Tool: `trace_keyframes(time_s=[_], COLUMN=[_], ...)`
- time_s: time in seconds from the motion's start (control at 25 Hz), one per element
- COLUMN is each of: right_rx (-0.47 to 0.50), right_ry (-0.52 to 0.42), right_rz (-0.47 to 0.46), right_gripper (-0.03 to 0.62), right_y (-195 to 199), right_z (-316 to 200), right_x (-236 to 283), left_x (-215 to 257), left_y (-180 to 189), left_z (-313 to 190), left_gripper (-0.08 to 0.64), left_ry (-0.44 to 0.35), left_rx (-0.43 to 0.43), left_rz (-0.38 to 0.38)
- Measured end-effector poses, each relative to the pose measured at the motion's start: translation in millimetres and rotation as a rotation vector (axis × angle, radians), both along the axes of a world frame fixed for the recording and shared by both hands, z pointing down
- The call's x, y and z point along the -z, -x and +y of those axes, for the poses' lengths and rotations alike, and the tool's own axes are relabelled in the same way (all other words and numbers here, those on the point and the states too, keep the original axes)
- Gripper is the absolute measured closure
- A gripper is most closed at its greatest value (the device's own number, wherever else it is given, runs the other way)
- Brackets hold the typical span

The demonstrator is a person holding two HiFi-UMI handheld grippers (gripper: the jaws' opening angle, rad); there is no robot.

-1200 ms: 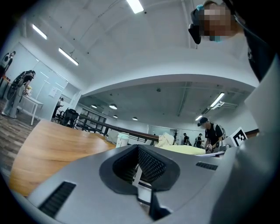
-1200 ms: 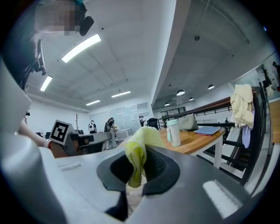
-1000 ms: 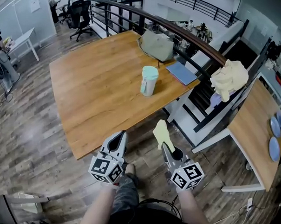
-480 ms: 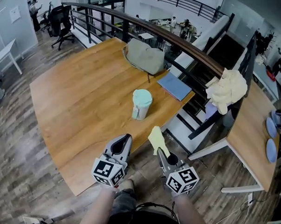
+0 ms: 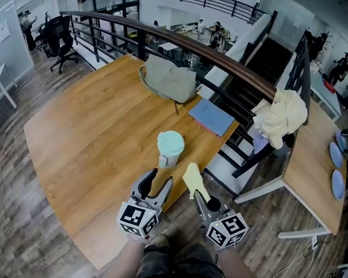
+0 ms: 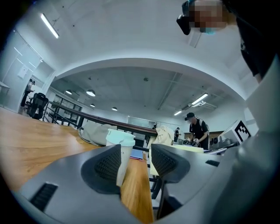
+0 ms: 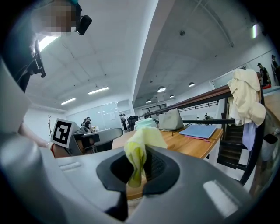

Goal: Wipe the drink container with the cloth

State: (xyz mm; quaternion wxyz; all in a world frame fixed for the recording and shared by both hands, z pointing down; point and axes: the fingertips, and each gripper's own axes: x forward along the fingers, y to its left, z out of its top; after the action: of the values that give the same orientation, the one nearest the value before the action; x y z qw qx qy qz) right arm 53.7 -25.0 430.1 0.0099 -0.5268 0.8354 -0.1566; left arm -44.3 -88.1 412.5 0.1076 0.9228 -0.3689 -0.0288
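Observation:
The drink container (image 5: 170, 149) is a pale cup with a mint-green lid, upright near the near edge of the wooden table (image 5: 93, 139). My left gripper (image 5: 159, 185) hovers just short of it; its jaws are opening and nothing is between the pads, though the cup (image 6: 120, 146) shows beyond the gap. The right gripper (image 5: 195, 193) is shut on a yellow cloth (image 5: 192, 179), which sticks up from the jaws beside the table edge. In the right gripper view the cloth (image 7: 139, 151) bunches between the pads, with the cup lid (image 7: 146, 124) behind it.
A grey-green bag (image 5: 167, 79) and a blue notebook (image 5: 212, 116) lie at the table's far side. A dark railing (image 5: 228, 64) runs behind, over a stairwell. A cream cloth bundle (image 5: 282, 118) hangs on a chair to the right. A second desk (image 5: 313, 170) stands at right.
The view has closed in on the table: both grippers now sit close to the cup. The left gripper's jaws have parted. The right gripper still holds the cloth.

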Motion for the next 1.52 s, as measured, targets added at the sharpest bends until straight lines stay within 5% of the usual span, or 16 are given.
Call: trace_keyframes(time_s=[0.2, 0.56, 0.88, 1.04, 1.24, 1.52], right_rx=[0.010, 0.079, 0.117, 0.167, 0.227, 0.250], right_ry=[0.018, 0.037, 0.032, 0.035, 0.016, 0.002], right_rz=[-0.003, 0.035, 0.048, 0.064, 0.099, 0.102], right_gripper=[0.569, 0.569, 0.569, 0.569, 0.569, 0.569], right_y=[-3, -15, -21, -18, -13, -12], right_z=[-14, -69, -114, -119, -122, -128], right_x=[-5, -12, -16, -19, -15, -8], left_x=[0, 4, 0, 7, 9, 14], left_y=[-6, -19, -35, -47, -56, -42], left_z=[-22, -66, -95, -104, -109, -114], left_gripper=[0.233, 0.112, 0.066, 0.066, 0.066, 0.097], left_ry=[0.001, 0.004, 0.008, 0.004, -0.052, -0.060], left_rx=[0.042, 0.111, 0.109, 0.076, 0.068, 0.026], left_rz=[-0.021, -0.080, -0.203, -0.161, -0.209, -0.105])
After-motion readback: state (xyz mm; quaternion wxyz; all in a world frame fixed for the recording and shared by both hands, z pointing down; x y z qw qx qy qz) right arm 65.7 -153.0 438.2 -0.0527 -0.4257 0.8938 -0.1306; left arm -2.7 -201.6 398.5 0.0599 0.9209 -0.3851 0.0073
